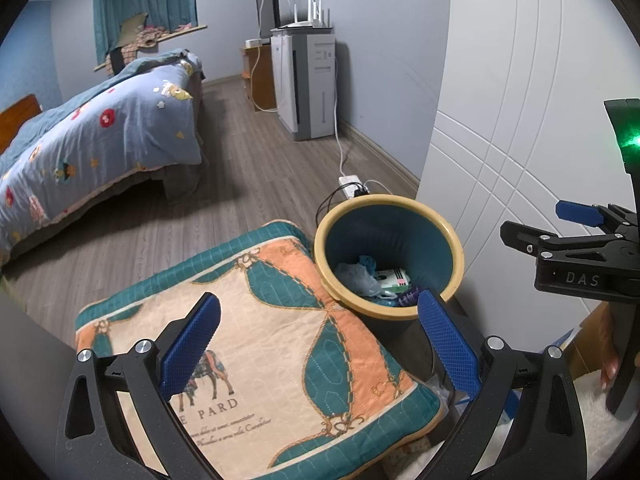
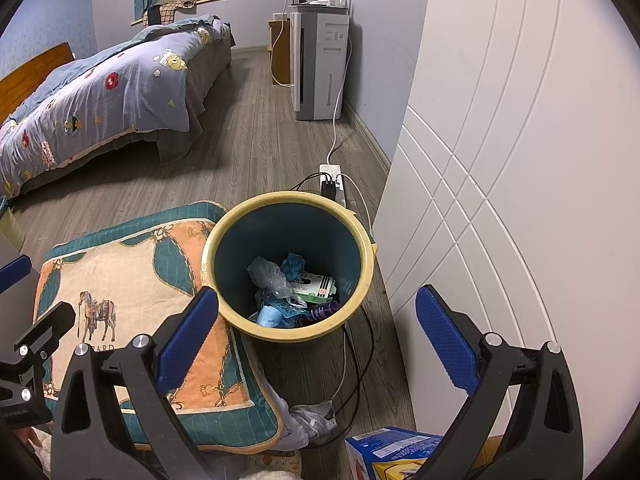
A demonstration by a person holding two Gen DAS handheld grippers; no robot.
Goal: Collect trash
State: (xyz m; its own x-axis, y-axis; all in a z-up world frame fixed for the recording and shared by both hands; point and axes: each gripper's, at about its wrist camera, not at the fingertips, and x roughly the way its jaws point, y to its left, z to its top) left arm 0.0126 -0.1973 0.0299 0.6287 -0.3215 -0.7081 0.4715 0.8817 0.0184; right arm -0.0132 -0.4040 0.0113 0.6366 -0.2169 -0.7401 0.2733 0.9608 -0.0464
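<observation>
While the bed (image 2: 100, 92) with its cartoon-print duvet is filling the far left of the room, a quilted cushion (image 2: 132, 300) printed with a horse is lying nearer, on the left of both views. The left gripper (image 1: 320, 344) is hanging above this cushion with its blue-padded fingers (image 1: 192, 344) spread wide and gripping nothing. Just beside the cushion's right edge, touching it, the trash bin (image 2: 288, 268) is standing upright on the wooden floor, yellow at the rim and teal inside. Trash is sitting at its bottom: a crumpled clear plastic bag (image 2: 270, 274), a green-and-white packet (image 2: 316, 286) and blue scraps. The right gripper (image 2: 316, 328) is hovering over the near rim of the bin, its fingers (image 2: 444, 336) likewise spread apart and empty. Behind the bin a white power strip (image 2: 332, 178) with black plugs is lying on the floor, and farther back a white air purifier (image 2: 320, 64) is standing against the wall with a router on top. To the right, a white panelled wardrobe door (image 2: 500, 200) is running along the bin's side. At the bottom right, a blue and yellow carton (image 2: 384, 452) is showing near the right gripper.
</observation>
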